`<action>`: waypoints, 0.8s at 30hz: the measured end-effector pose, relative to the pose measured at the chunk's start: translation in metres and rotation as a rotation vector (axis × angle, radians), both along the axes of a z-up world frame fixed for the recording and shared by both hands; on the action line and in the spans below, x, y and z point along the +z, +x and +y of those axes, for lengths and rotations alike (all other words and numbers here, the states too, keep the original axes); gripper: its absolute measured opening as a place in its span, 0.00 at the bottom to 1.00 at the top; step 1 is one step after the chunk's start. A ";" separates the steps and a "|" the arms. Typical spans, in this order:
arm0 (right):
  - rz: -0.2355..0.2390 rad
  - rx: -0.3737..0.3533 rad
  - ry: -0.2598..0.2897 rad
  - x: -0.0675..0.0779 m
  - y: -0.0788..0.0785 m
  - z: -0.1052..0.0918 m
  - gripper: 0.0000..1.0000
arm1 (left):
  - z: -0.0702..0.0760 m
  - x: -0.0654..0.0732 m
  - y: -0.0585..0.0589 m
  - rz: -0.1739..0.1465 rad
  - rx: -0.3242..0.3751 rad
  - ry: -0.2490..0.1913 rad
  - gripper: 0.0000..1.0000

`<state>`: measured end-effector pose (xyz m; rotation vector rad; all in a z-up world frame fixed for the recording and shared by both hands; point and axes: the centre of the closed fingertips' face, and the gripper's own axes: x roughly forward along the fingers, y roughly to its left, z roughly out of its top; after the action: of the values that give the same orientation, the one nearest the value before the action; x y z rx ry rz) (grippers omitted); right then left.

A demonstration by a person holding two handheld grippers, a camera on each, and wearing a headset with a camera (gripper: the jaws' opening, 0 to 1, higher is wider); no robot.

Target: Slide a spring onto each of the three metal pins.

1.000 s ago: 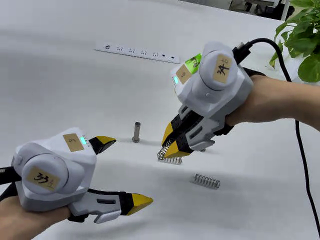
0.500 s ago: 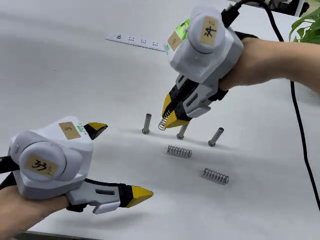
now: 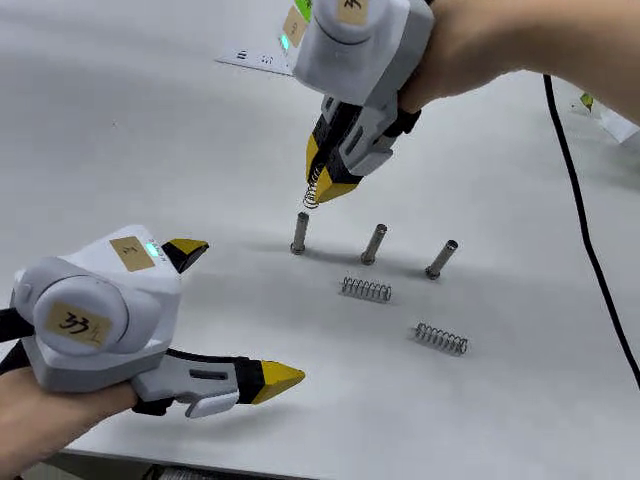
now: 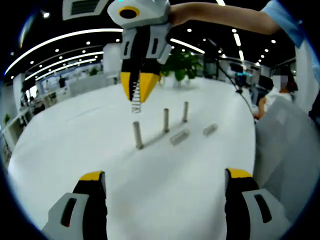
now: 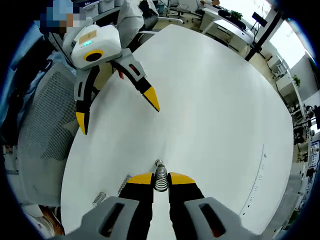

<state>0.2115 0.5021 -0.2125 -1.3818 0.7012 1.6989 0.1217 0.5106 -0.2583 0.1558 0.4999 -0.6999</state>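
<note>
Head view shows the right claw [image 3: 325,185], clamped on a spring [image 3: 311,192], now raised off the worktop [image 3: 150,120] to upper centre, just above the leftmost pin [image 3: 300,232] and ready for threading, while the left claw [image 3: 243,310] waits apart, empty, lower left.
</note>
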 end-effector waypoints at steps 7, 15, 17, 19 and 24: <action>0.014 0.022 -0.021 -0.005 -0.002 -0.001 0.12 | 0.000 -0.002 -0.002 0.013 0.015 -0.012 1.00; 0.004 0.034 -0.039 -0.007 -0.001 -0.003 0.12 | -0.002 -0.005 -0.003 0.021 0.013 -0.018 1.00; -0.001 0.037 -0.039 -0.007 -0.002 -0.003 0.12 | -0.001 -0.005 -0.004 0.014 0.010 -0.014 1.00; 0.000 0.037 -0.041 -0.008 -0.002 -0.003 0.12 | -0.001 -0.005 -0.004 0.018 0.008 -0.014 1.00; -0.007 0.052 -0.049 -0.011 -0.003 -0.003 0.12 | 0.002 -0.006 -0.003 0.017 0.022 -0.019 1.00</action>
<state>0.2084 0.4989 -0.2231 -1.4504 0.7128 1.7263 0.1190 0.5130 -0.2644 0.1259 0.5104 -0.6847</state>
